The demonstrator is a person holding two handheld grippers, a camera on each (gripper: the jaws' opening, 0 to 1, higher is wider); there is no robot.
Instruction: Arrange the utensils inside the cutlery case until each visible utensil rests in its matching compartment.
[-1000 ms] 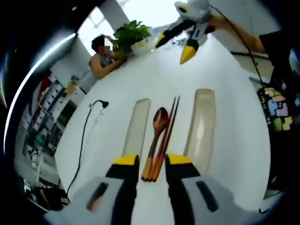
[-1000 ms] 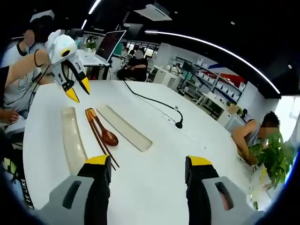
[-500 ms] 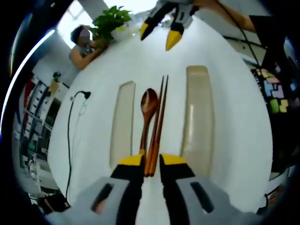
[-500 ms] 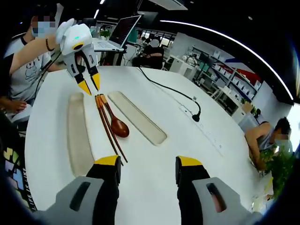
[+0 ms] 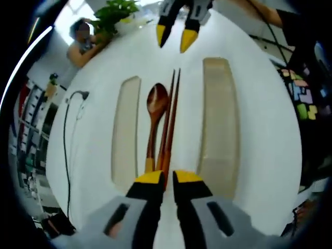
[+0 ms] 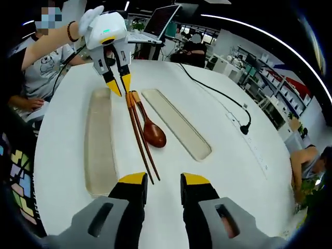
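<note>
A pair of dark wooden chopsticks (image 5: 170, 119) (image 6: 139, 132) and a wooden spoon (image 5: 155, 104) (image 6: 154, 134) lie side by side on the white table, between two long translucent case halves (image 5: 126, 129) (image 5: 218, 114) (image 6: 99, 140) (image 6: 176, 122). My left gripper (image 5: 169, 179) (image 6: 119, 87) is at the handle ends, its jaws drawn in tight around the chopsticks' ends; the left jaw covers the spoon handle's tip. My right gripper (image 6: 164, 181) (image 5: 174, 39) hovers beyond the chopsticks' thin tips, jaws apart by a narrow gap with nothing between them.
A black cable with a plug (image 5: 70, 98) (image 6: 244, 127) runs across the table (image 5: 259, 155). A potted plant (image 5: 111, 13) and a seated person are at one end. A laptop (image 6: 161, 21) stands at the other. A person's body lines one table edge.
Both grippers have moved in toward the utensils. The left jaws narrowed from a wide gap down onto the chopsticks' handle ends. The right jaws also narrowed.
</note>
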